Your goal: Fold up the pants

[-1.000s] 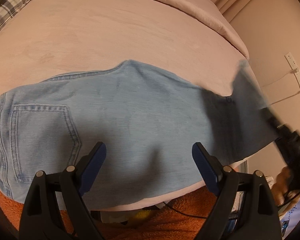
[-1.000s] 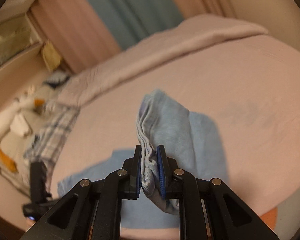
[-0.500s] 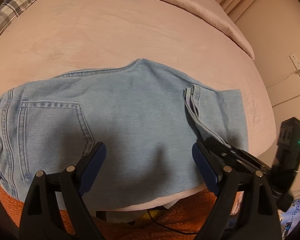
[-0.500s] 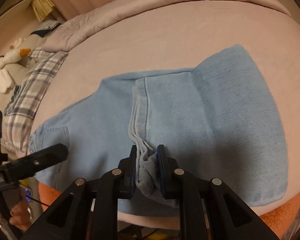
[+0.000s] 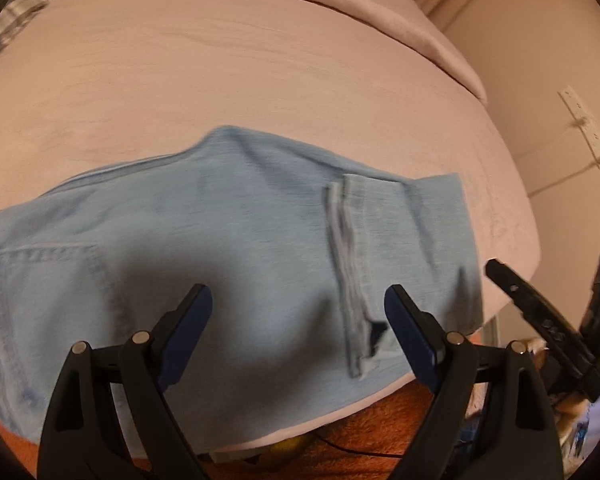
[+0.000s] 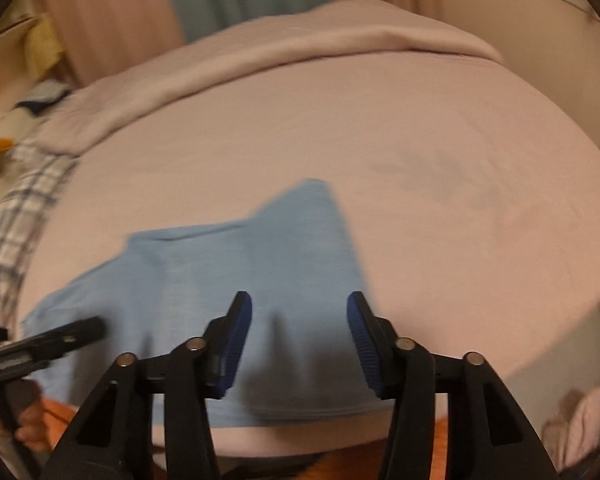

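The right gripper has just been opening its jaws and nothing is between them now, and the left gripper stands wide open and holds nothing. The pants lie flat on the near part of the bed, with the leg hems folded over to the right side. The first fold seems laid down and released; the next move probably needs a new grip on one end of the pants for a second fold.

Light-blue denim pants, matt and finely woven with stitched seams, lie on my bed, covered in soft, smooth pink cloth. My left gripper shows matt black plastic, ribbed blue pads and shiny metal pins.
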`<state>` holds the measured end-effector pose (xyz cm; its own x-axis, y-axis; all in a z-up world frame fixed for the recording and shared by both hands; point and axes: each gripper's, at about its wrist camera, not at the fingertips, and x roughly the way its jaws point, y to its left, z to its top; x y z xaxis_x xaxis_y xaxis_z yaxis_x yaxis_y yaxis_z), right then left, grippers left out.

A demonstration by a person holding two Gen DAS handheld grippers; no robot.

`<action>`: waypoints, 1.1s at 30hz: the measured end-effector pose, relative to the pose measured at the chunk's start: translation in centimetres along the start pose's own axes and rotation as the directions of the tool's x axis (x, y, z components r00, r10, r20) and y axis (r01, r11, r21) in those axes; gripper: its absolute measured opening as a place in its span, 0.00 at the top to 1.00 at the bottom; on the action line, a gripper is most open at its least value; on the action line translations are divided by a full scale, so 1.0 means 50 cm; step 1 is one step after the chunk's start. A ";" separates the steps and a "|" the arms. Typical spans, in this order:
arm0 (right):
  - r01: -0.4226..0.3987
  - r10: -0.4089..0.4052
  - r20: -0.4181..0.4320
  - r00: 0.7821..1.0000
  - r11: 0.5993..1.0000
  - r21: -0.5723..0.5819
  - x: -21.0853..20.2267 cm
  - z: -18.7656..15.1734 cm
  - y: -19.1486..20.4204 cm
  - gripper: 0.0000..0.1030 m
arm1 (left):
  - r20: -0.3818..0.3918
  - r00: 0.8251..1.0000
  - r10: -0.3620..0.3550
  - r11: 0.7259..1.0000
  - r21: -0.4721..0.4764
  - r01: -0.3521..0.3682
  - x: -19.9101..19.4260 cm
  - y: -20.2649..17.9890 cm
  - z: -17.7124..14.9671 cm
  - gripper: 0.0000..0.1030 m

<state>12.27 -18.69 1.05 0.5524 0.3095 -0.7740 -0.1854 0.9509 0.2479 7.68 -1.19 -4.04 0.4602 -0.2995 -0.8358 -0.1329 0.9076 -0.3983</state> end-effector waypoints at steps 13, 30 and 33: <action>0.005 0.009 -0.115 0.993 0.992 0.123 0.085 -0.033 -0.067 0.57 | -0.115 0.978 -0.172 0.985 0.001 0.173 0.150 -0.062 0.053 0.46; -0.009 0.025 -0.099 0.995 0.988 0.156 0.065 -0.027 -0.066 0.57 | -0.036 0.974 -0.224 0.974 -0.037 0.223 0.060 -0.065 0.045 0.94; -0.030 0.041 -0.081 0.996 0.990 0.141 0.050 -0.019 -0.060 0.57 | -0.004 0.984 -0.181 0.983 -0.021 0.181 0.024 -0.043 0.046 0.94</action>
<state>13.44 -20.75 -2.21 0.4763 0.3469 -0.8079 -0.0852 0.9328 0.3503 10.53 -2.83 -3.30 0.4728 -0.4599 -0.7517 -0.0656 0.8323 -0.5505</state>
